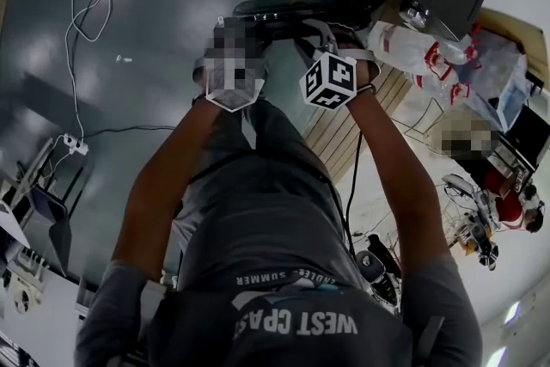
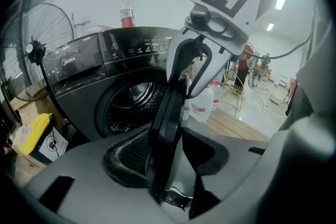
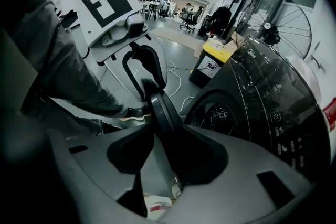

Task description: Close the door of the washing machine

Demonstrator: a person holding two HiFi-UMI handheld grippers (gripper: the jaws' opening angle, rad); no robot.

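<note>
Left claw (image 2: 167, 160) and right claw (image 3: 167, 152) each clamped the rim of the door (image 2: 173, 92), facing one another across it. It stood open, edge-on, just before the washer's (image 2: 89, 73) drum mouth (image 2: 134, 99). A red-capped bottle (image 2: 125, 12) stood on top.

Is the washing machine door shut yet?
Open: the door stands swung out, held by left tool and right tool, drum exposed behind it.

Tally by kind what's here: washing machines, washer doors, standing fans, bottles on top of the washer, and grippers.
Washing machine: 1
Door: 1
Fan: 1
Bottle on top: 1
Grippers: 2, left gripper and right gripper
Total: 6
</note>
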